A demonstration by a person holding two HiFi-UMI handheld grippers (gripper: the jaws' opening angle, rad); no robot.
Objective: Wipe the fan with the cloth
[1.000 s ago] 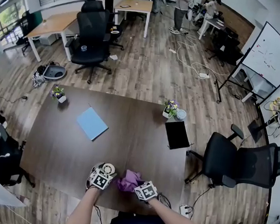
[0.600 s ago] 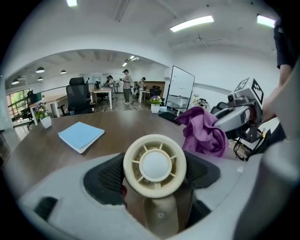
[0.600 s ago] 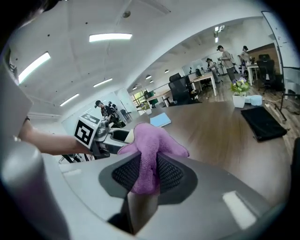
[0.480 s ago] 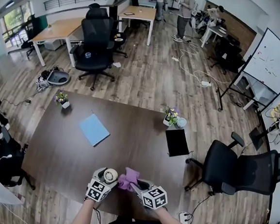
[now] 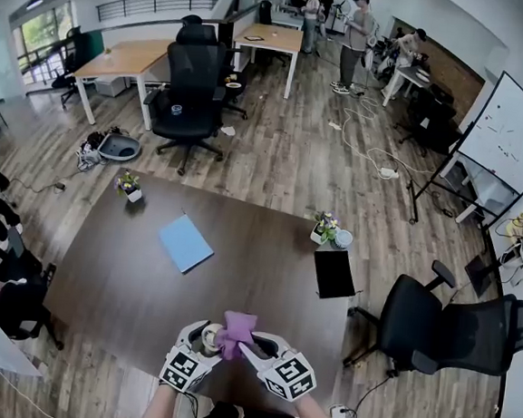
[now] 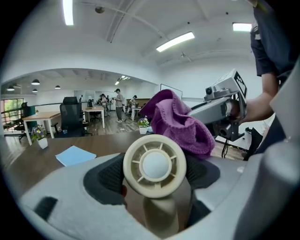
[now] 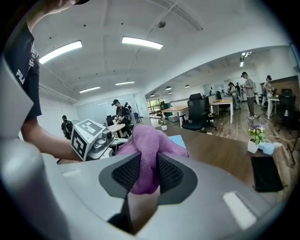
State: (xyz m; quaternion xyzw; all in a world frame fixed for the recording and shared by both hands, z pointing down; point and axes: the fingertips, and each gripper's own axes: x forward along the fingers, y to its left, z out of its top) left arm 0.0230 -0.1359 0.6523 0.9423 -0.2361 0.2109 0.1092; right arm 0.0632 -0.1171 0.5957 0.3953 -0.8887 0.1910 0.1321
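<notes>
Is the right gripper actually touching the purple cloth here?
Touching. The right gripper view shows the right gripper with both dark pads pressed against the purple cloth, which bunches up between them.

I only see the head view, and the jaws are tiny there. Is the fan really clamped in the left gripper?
Observer: Yes. The left gripper is shut on the cream fan, whose round grille faces that gripper's camera.
Operator: And the cloth?
Observer: The purple cloth is pinched in the right gripper and bunched above its pads.
Operator: Where's the cloth relative to the fan?
Observer: In the left gripper view, it is behind the grille's upper right edge.
</notes>
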